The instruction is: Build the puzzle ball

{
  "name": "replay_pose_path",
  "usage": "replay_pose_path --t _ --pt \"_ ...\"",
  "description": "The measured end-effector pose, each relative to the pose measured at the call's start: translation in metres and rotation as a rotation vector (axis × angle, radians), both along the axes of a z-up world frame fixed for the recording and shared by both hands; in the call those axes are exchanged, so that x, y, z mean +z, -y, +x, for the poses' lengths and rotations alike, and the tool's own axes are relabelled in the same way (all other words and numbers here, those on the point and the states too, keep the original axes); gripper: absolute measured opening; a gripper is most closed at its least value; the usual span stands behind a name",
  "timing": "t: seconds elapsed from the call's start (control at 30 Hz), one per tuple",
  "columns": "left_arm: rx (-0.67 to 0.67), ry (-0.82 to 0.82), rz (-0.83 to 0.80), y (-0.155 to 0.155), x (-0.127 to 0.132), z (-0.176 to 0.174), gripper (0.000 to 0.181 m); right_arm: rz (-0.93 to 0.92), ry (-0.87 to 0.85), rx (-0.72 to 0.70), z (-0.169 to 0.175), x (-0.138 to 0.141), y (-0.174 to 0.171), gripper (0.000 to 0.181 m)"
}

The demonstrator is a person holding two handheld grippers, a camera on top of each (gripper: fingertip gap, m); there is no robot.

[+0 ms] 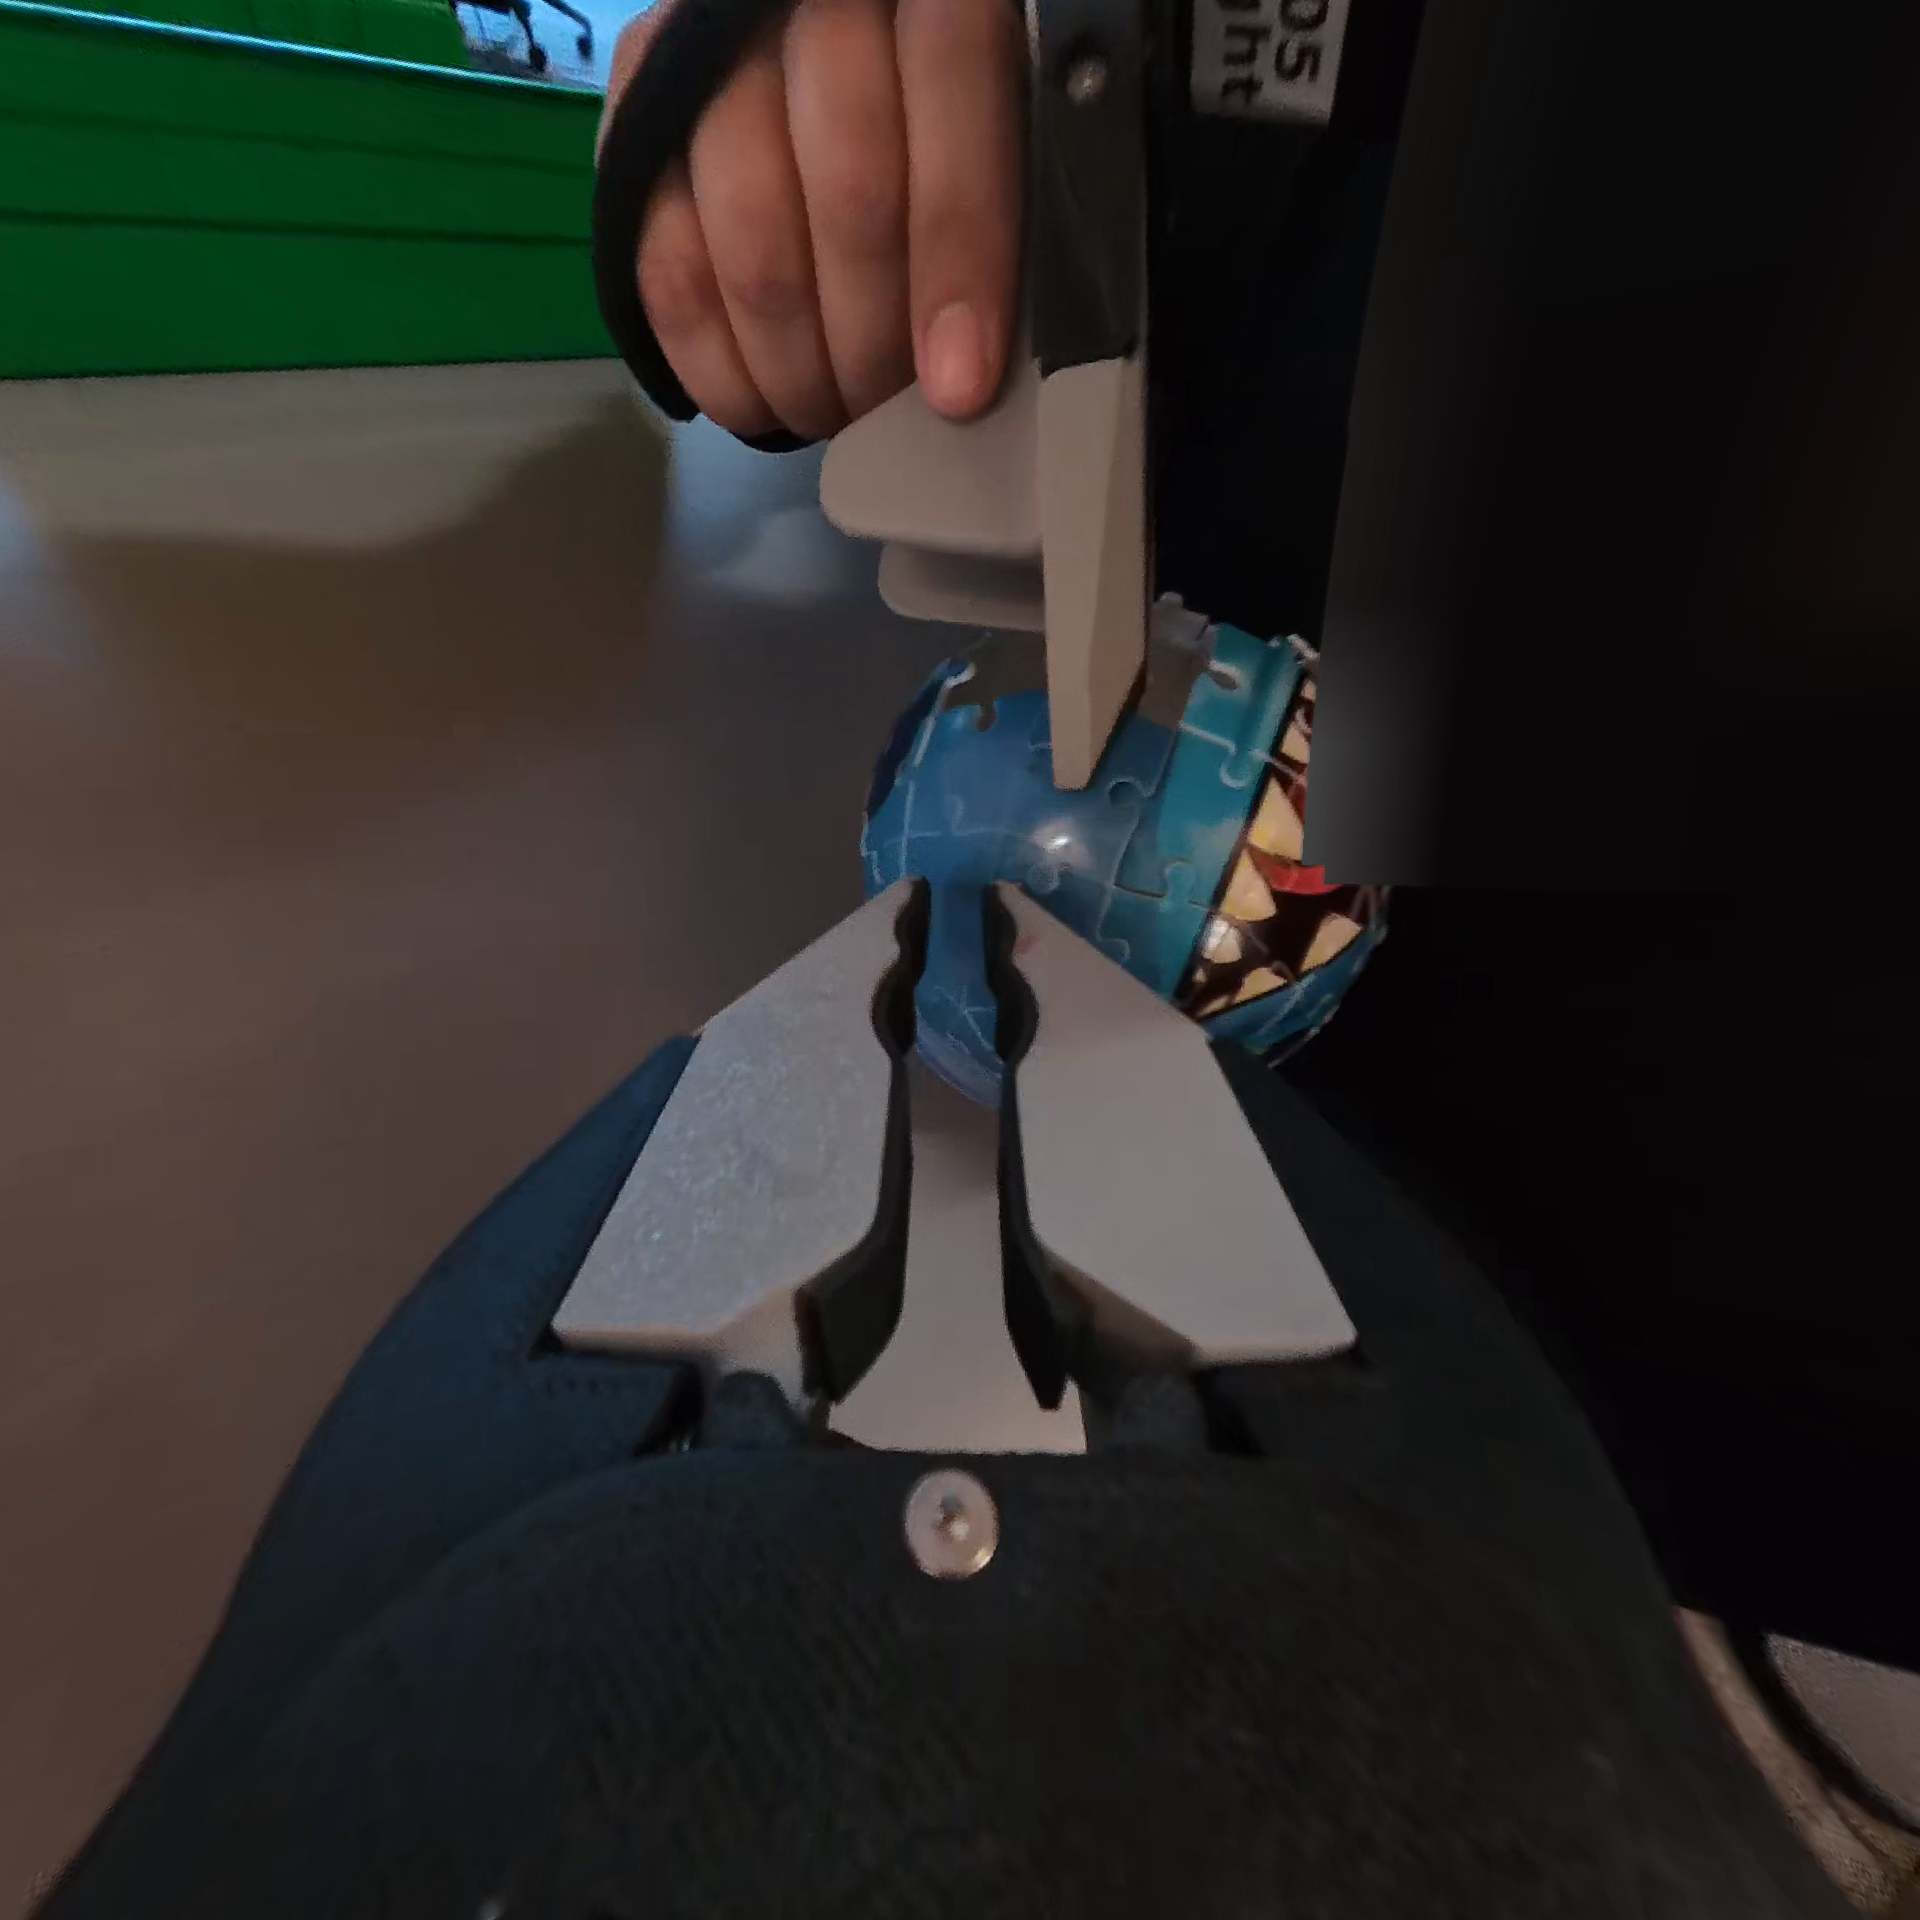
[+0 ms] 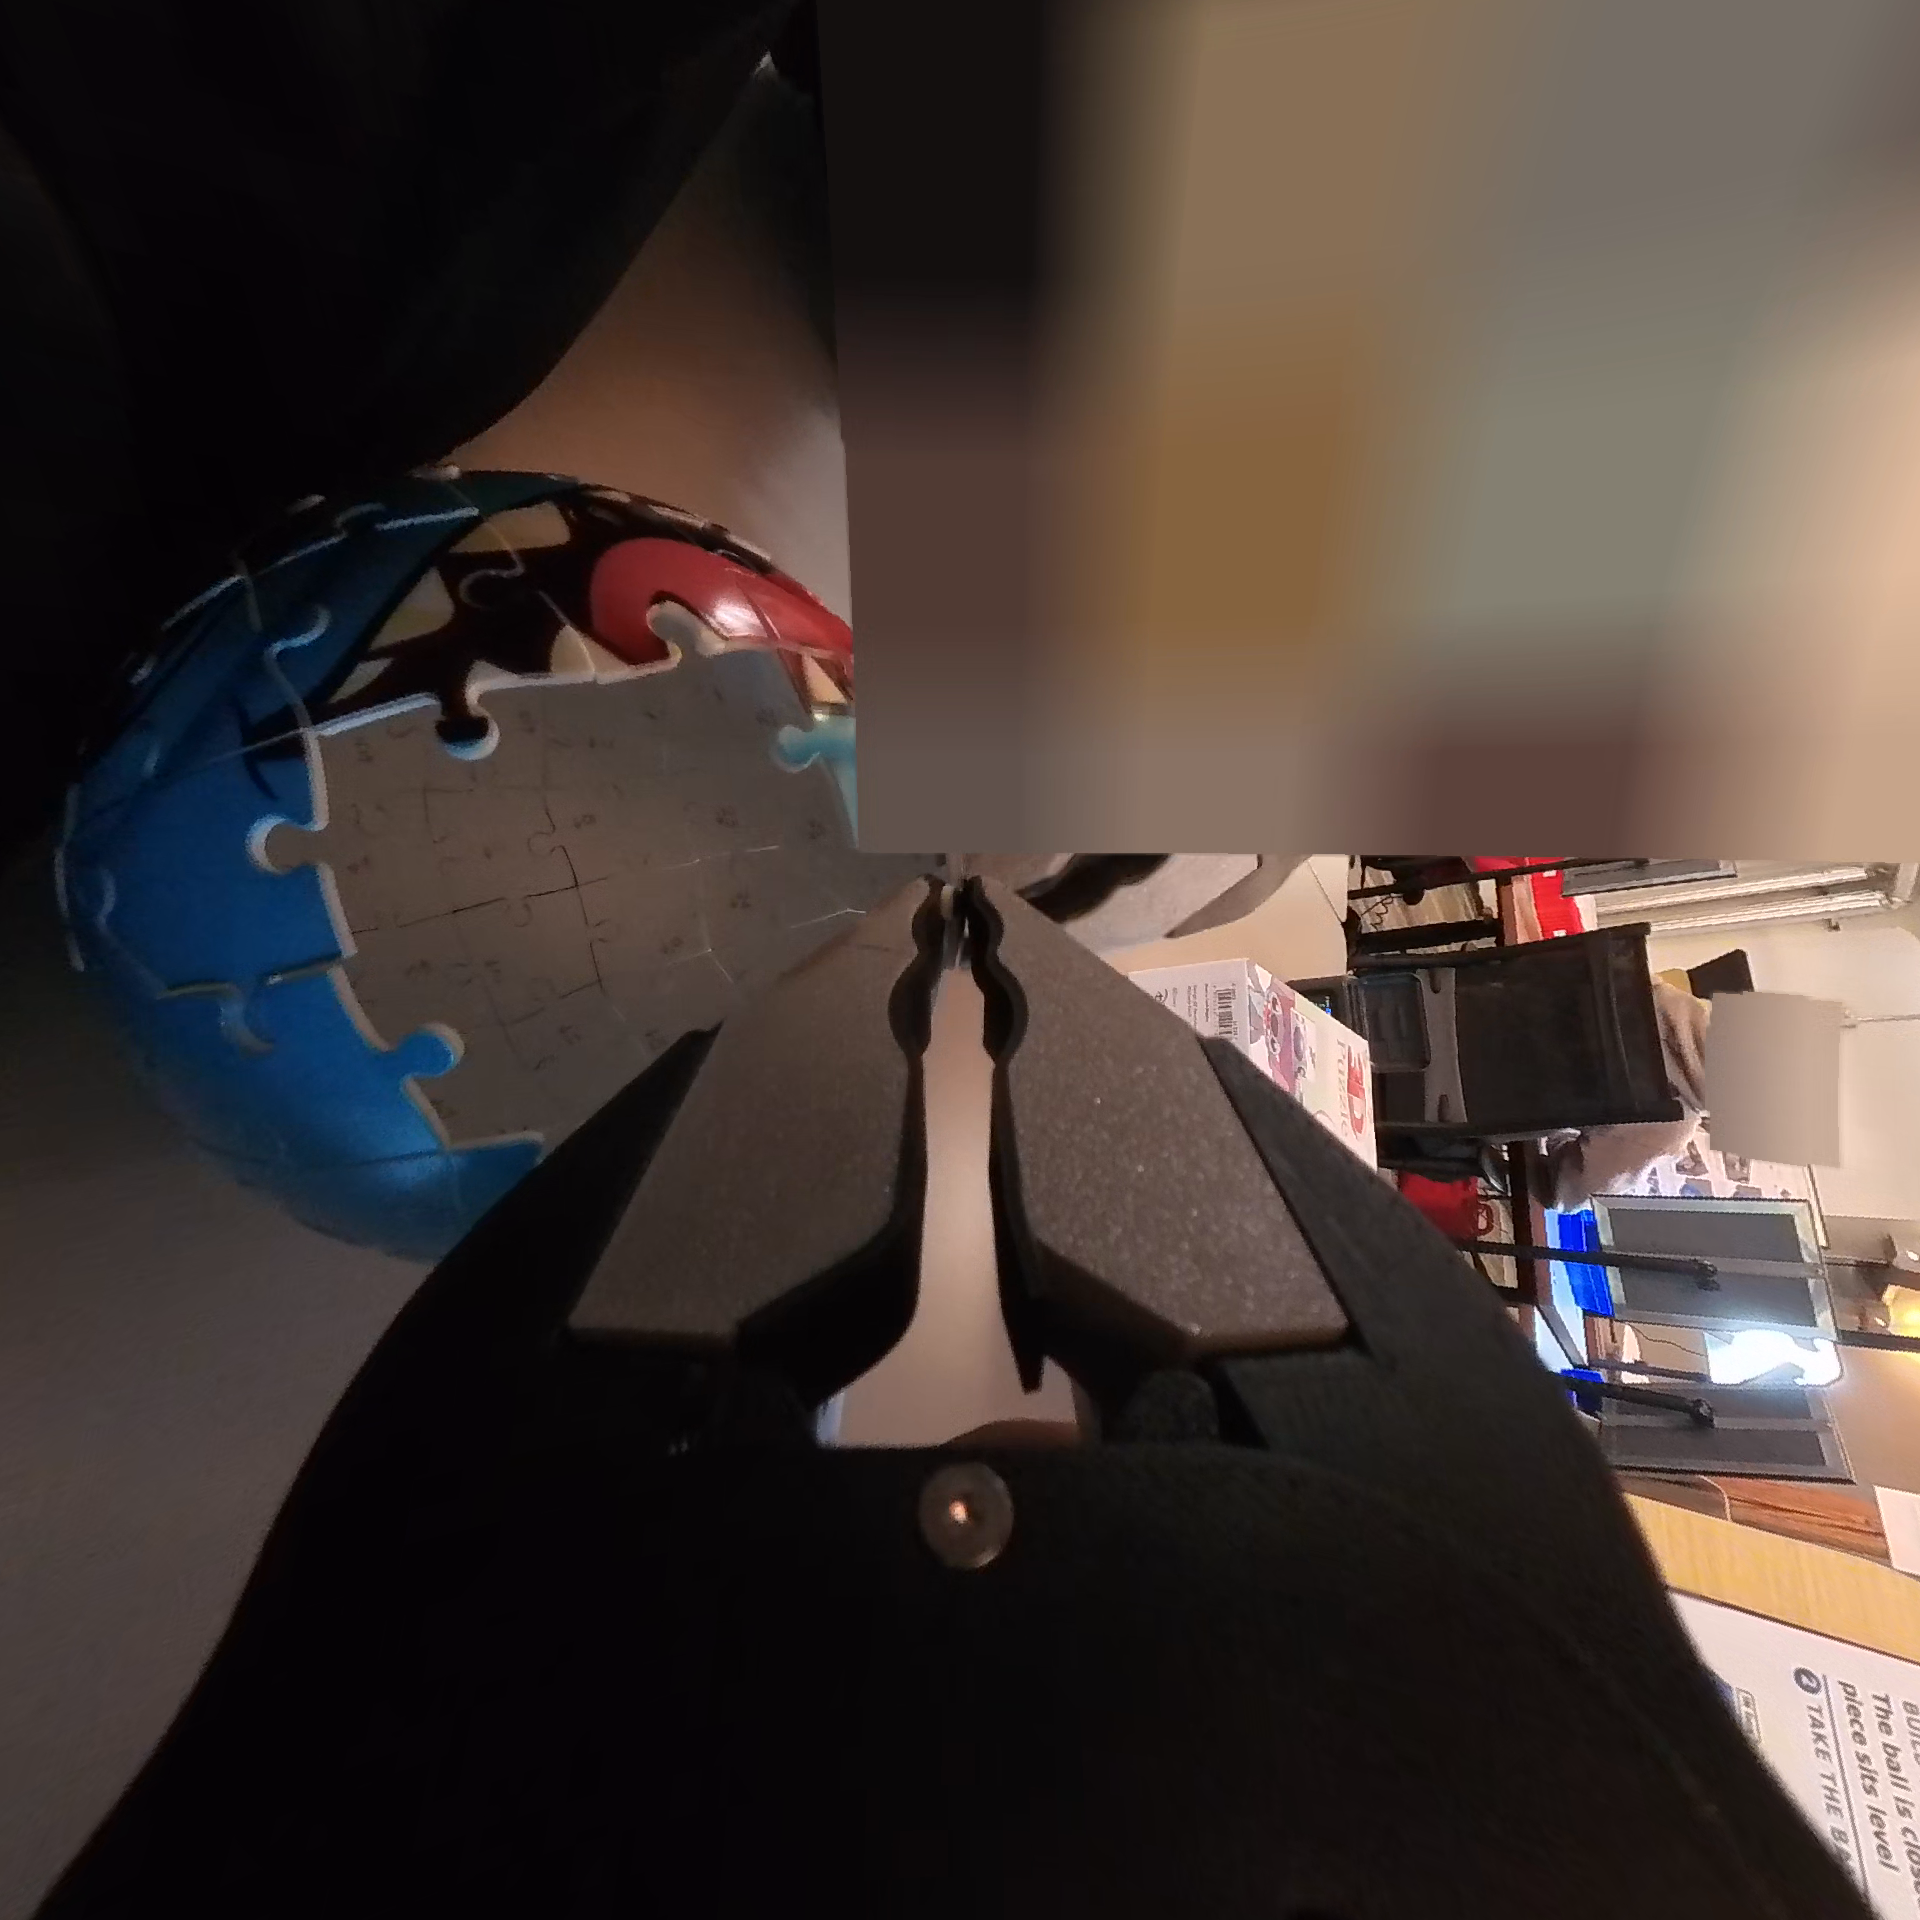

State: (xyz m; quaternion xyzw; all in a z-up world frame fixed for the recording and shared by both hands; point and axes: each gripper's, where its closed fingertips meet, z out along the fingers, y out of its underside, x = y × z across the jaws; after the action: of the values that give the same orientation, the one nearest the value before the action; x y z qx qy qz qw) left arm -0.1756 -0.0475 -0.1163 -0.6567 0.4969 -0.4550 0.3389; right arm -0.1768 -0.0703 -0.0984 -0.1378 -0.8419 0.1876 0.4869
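Observation:
The puzzle ball (image 1: 1101,831) is blue with a toothy mouth pattern and is partly built. In the right wrist view the puzzle ball (image 2: 208,914) shows the grey inside (image 2: 540,862) of its shell through a large opening. My left gripper (image 1: 959,894) is closed to a narrow gap on a blue part of the shell at the ball's lower left. My right gripper (image 2: 954,902), held by a hand (image 1: 831,229), comes down from above onto the ball's open rim. It is shut on a thin white puzzle piece (image 2: 953,925) seen edge-on. It also shows in the left wrist view (image 1: 1086,758).
The ball rests against a person's dark clothing (image 1: 1610,520) above a grey-brown table (image 1: 364,831). A green surface (image 1: 260,208) lies at the back left. A puzzle box (image 2: 1288,1039), a black crate (image 2: 1517,1018) and a printed sheet (image 2: 1849,1766) are at the right. Only a small space, under 4 cm, lies between the two pairs of fingers.

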Motion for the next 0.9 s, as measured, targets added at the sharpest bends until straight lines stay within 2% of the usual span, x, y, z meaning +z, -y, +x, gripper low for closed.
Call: replay_pose_path --t 0.07,0.2,0.33,0.57,0.73,0.9 --pt "-0.003 0.001 0.01 -0.001 0.004 -0.002 0.015 0.0 0.001 0.0 0.0 0.0 0.0 0.001" --pt "-0.006 0.063 -0.009 -0.003 0.02 -0.007 0.018 0.003 0.001 -0.001 0.0 0.0 0.0 0.001" --pt "-0.045 0.019 -0.021 0.005 0.007 0.0 0.019 0.002 0.003 -0.001 0.0 0.0 0.0 0.0" --pt "-0.005 0.044 0.009 -0.008 0.018 -0.006 0.02 0.01 0.004 -0.002 0.0 0.0 -0.001 0.0" --pt "-0.049 -0.004 -0.001 0.0 0.005 0.004 0.017 0.007 0.004 -0.002 0.0 0.0 0.0 0.0" --pt "-0.035 0.02 0.006 -0.007 0.014 -0.002 0.019 0.005 0.004 -0.002 0.0 0.0 0.0 0.0"
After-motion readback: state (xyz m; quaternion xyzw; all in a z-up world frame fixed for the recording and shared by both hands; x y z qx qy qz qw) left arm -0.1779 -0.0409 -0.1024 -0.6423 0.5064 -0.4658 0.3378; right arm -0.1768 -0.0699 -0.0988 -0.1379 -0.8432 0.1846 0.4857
